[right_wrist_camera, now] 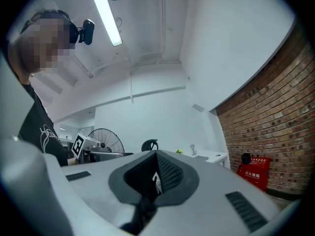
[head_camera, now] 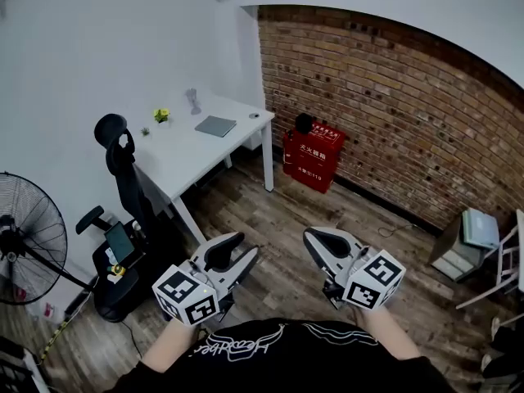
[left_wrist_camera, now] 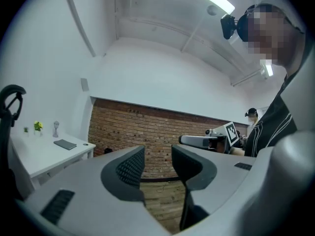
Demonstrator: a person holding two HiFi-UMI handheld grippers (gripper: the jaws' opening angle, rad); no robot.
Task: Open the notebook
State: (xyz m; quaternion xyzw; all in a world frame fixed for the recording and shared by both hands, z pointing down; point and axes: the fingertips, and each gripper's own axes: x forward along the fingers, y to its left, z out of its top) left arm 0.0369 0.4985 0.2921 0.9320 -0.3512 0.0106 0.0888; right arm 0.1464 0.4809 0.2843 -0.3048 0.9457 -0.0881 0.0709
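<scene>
Standing well back from a smooth white tabletop (head_camera: 184, 154) beside a rough brick wall (head_camera: 393, 113), with a plank floor (head_camera: 286, 211) below.
Flat grey notebook (head_camera: 216, 126) lies closed on it; left claw (head_camera: 244, 246) gapes partway, empty; right claw (head_camera: 315, 240) pinched together, empty.

Rough red brick wall (head_camera: 393, 97), wood-plank floor (head_camera: 286, 219), smooth matt white table (head_camera: 188, 150), matt grey notebook (head_camera: 216, 126).

Head view looks down; all views share desk (head_camera: 188, 158).

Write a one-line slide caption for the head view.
Left hand-held gripper open and right hand-held gripper shut, both far from the closed notebook on the white desk.
</scene>
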